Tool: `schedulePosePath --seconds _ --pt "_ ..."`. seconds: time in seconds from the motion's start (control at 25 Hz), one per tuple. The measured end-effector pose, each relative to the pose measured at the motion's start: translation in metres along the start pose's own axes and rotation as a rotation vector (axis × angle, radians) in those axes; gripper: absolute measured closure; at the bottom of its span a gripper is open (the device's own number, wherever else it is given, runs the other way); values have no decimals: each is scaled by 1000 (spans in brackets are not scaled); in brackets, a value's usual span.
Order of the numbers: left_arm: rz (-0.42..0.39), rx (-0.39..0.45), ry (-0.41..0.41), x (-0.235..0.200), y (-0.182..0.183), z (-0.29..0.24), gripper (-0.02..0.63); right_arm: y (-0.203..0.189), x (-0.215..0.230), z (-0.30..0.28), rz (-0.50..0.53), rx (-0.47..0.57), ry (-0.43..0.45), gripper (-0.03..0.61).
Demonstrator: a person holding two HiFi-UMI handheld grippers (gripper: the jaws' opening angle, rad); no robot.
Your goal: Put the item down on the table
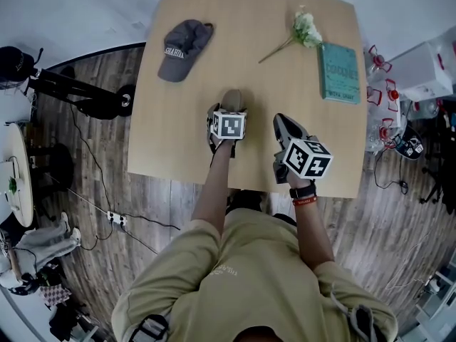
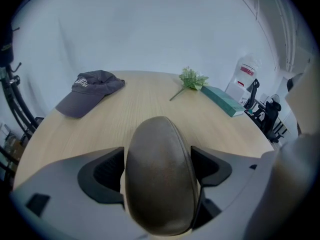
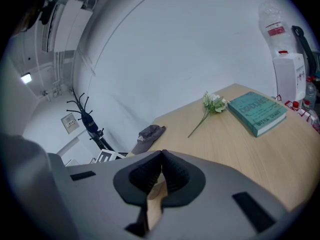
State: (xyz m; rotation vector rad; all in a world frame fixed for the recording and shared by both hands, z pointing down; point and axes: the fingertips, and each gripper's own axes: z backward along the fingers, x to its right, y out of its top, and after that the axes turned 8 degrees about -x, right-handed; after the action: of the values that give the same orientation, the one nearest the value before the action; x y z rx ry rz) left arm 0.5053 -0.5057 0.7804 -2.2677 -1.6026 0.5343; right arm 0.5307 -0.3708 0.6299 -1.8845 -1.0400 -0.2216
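A brown oval case (image 2: 160, 176) with a leathery skin sits between the jaws of my left gripper (image 1: 229, 111), which is shut on it. In the head view the case (image 1: 232, 98) pokes out past the marker cube, over the front middle of the light wooden table (image 1: 249, 155). Whether it touches the tabletop I cannot tell. My right gripper (image 1: 283, 125) hangs just to the right of it near the table's front edge. Its black pads (image 3: 172, 176) meet with nothing between them.
On the far part of the table lie a grey cap (image 1: 182, 47) at the left, a white flower sprig (image 1: 303, 30) and a teal book (image 1: 338, 72) at the right. A white box and bottles (image 1: 420, 73) crowd the floor beyond the right edge.
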Motion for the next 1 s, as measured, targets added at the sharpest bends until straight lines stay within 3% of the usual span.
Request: schedulePosePath --seconds 0.52,1.0 --pt "-52 155 -47 34 1 53 216 -12 -11 46 8 24 19 563" --pt "-16 322 -126 80 -49 173 219 -37 -55 138 116 131 43 561"
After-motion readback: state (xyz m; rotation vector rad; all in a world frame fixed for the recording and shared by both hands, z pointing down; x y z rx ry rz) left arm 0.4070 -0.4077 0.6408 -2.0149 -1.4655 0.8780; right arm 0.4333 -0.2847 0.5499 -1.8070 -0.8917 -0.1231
